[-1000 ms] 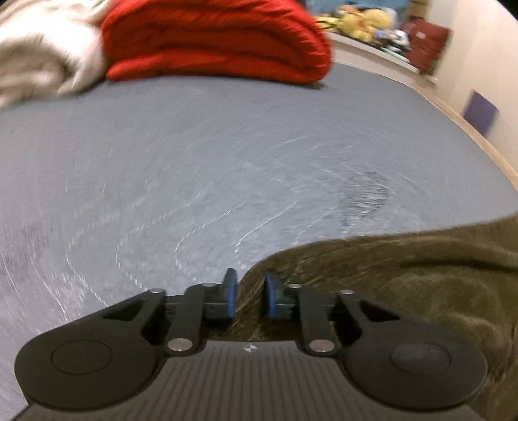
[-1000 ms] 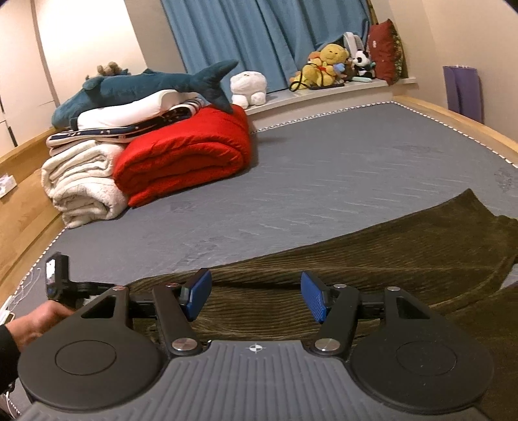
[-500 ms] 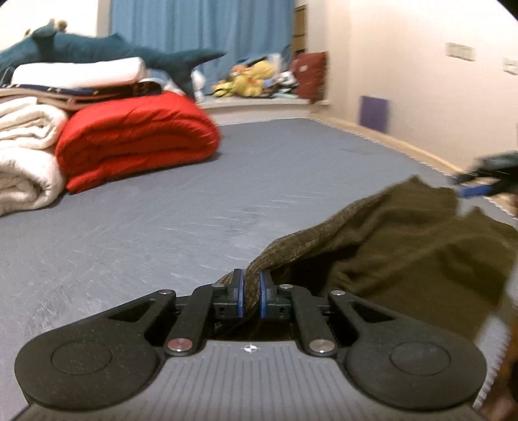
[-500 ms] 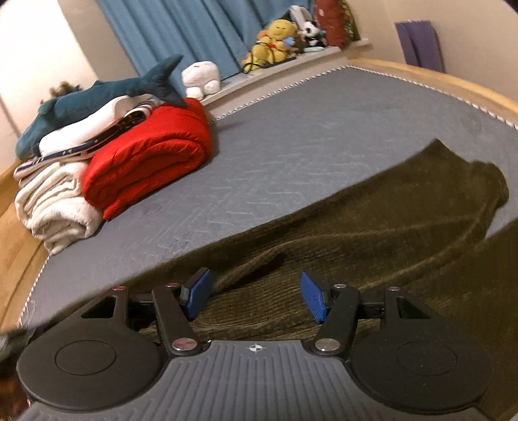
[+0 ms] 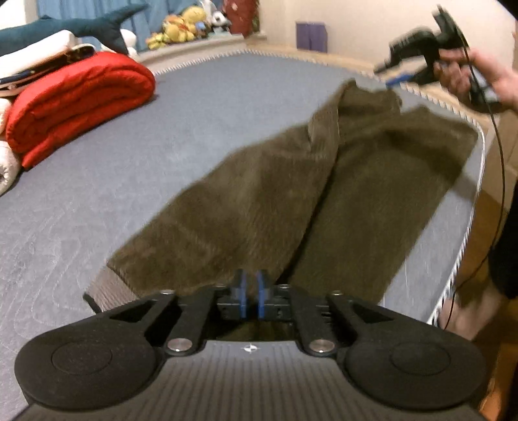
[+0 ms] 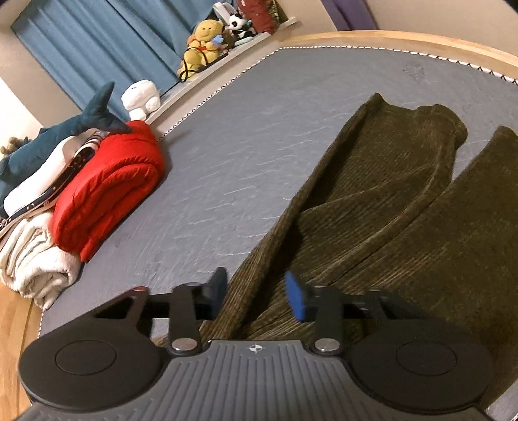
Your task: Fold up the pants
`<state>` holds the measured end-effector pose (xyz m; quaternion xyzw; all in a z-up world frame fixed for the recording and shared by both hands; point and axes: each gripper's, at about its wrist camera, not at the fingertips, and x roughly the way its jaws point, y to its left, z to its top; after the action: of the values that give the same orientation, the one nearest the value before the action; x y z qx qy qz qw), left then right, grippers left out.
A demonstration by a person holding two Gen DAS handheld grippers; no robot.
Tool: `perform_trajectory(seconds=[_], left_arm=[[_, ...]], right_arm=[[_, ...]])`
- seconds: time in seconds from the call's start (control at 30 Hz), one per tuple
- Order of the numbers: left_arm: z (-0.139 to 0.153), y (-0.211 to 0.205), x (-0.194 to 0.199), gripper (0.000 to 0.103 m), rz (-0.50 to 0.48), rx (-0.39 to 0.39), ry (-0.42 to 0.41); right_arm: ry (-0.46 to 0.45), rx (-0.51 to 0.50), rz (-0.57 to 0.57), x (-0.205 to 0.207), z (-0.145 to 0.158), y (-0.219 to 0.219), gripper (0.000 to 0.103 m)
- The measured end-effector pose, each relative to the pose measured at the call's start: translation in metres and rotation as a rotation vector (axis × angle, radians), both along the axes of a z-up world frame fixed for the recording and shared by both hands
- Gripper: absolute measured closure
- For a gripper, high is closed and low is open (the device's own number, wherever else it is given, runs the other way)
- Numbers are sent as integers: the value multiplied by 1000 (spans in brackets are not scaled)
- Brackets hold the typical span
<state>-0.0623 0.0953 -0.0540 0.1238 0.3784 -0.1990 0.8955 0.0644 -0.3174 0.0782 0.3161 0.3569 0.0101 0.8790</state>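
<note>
The left wrist camera sat just behind the left gripper (image 5: 251,298) and looked down along its fingers. It was close above the pants (image 5: 291,200) and faced across the bed (image 5: 97,194) to the far wall. At its top right it caught the right gripper (image 5: 391,73) in a hand (image 5: 479,77).

The right wrist camera sat just behind its own gripper (image 6: 257,296). It looked down over the pants (image 6: 372,210) toward the curtain (image 6: 97,48).

Both views saw the pants, the bed, the red blanket (image 5: 74,100) (image 6: 110,184) and the toys (image 5: 181,27) (image 6: 202,43) far off.
</note>
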Motion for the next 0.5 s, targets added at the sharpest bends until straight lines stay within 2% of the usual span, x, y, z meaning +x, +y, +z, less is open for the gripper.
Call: perform_trajectory(seconds=[0.1,0.2,0.27,0.3,0.33,0.43,0.5], left_arm=[[1,-5,9,84,8,-49,8],[-5,-24,14,82,-48,-10,13],[-12,-38,17,71,-88,20,19],[-15,-42,18,61,-100,32,24],[-19,-47,20,54,-116,44,33],[-31,-55,26,53,-156,88,58],[-36,-56,30,53,-165,114,67]], right_arm=[[7,7,7,7,0,-5,71],[41,-3,1,25,-1,-10,69],[57,15,33,43,-6,-12,69],[61,23,45,51,-10,-12,69],[60,30,50,58,-14,-13,69],[53,51,59,73,-35,-13,69],[89,69,32,86,-50,-12,69]])
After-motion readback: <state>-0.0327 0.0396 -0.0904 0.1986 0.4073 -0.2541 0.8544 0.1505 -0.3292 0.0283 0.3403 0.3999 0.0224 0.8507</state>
